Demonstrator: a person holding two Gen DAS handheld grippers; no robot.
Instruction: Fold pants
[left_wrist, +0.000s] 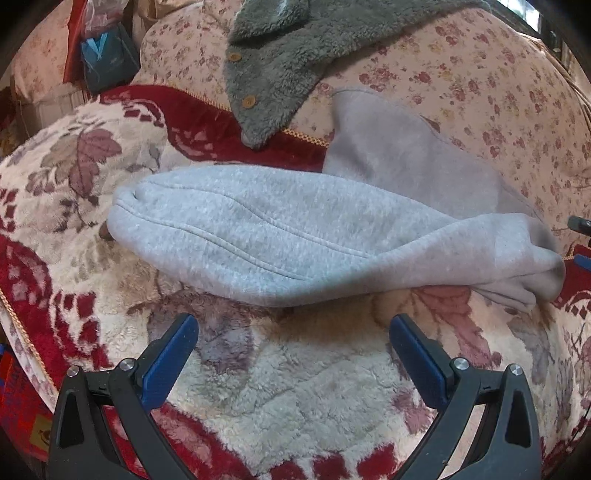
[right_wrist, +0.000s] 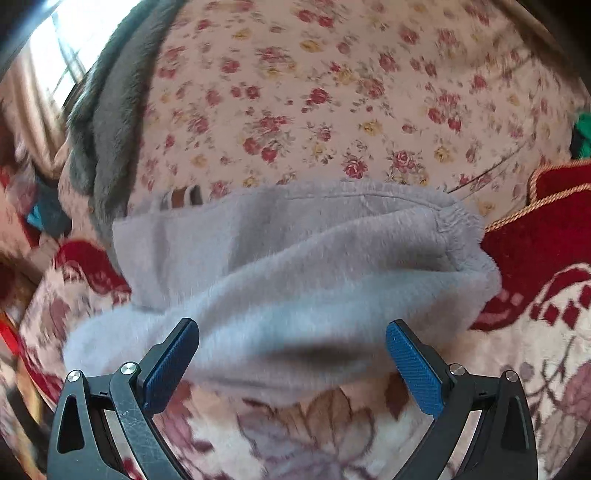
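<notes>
Light grey fleece pants (left_wrist: 280, 236) lie folded lengthwise across a cream and red floral blanket (left_wrist: 295, 387); a seam runs along the top layer. My left gripper (left_wrist: 293, 328) is open and empty, hovering just in front of the pants' near edge. In the right wrist view the pants (right_wrist: 295, 280) fill the middle, with the gathered waistband at the right. My right gripper (right_wrist: 291, 332) is open with its blue pads (right_wrist: 413, 365) on either side of the pants' near edge, not closed on it.
A dark grey fluffy cardigan with wooden buttons (left_wrist: 280, 59) lies behind the pants on a pink rose-print cover (left_wrist: 480, 92). It also shows in the right wrist view (right_wrist: 107, 122). A blue bag (left_wrist: 107, 55) stands far left. The blanket's corded edge (right_wrist: 517, 214) is at the right.
</notes>
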